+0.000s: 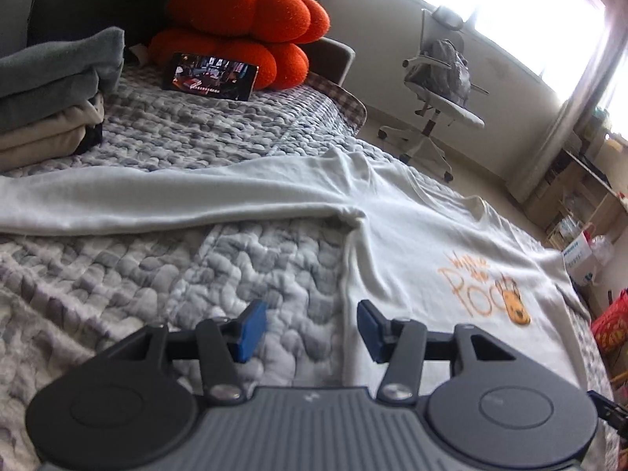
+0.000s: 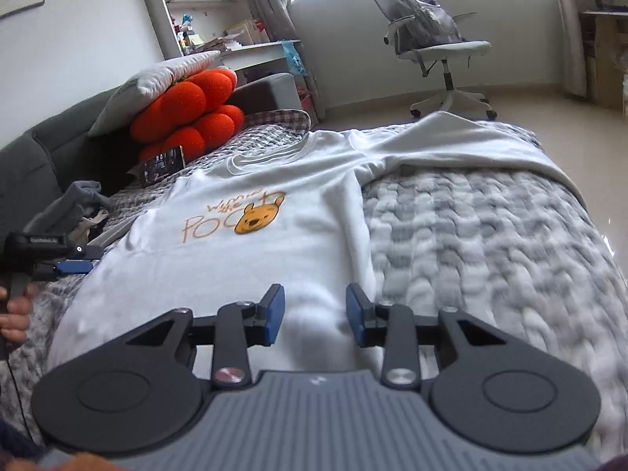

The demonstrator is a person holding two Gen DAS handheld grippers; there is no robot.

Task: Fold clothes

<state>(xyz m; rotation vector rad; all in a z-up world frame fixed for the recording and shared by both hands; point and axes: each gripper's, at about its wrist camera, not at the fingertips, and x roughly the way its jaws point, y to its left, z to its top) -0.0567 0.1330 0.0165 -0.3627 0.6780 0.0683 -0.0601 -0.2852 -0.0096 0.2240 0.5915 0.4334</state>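
Both tools empty, jaws apart: left tool over sweatshirt side edge, right tool lower centre over hem. Grab both layers at hem corners — keep sleeve flat on bed before folding.

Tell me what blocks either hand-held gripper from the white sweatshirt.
Nothing visible does. The white sweatshirt lies flat on the quilt. The right hand-held gripper hovers open over its hem, the left hand-held gripper open at its side edge.

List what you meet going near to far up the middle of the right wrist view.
Right gripper → white long-sleeved top with its yellow bear print → its round ribbed neckline → checked bedding edge.
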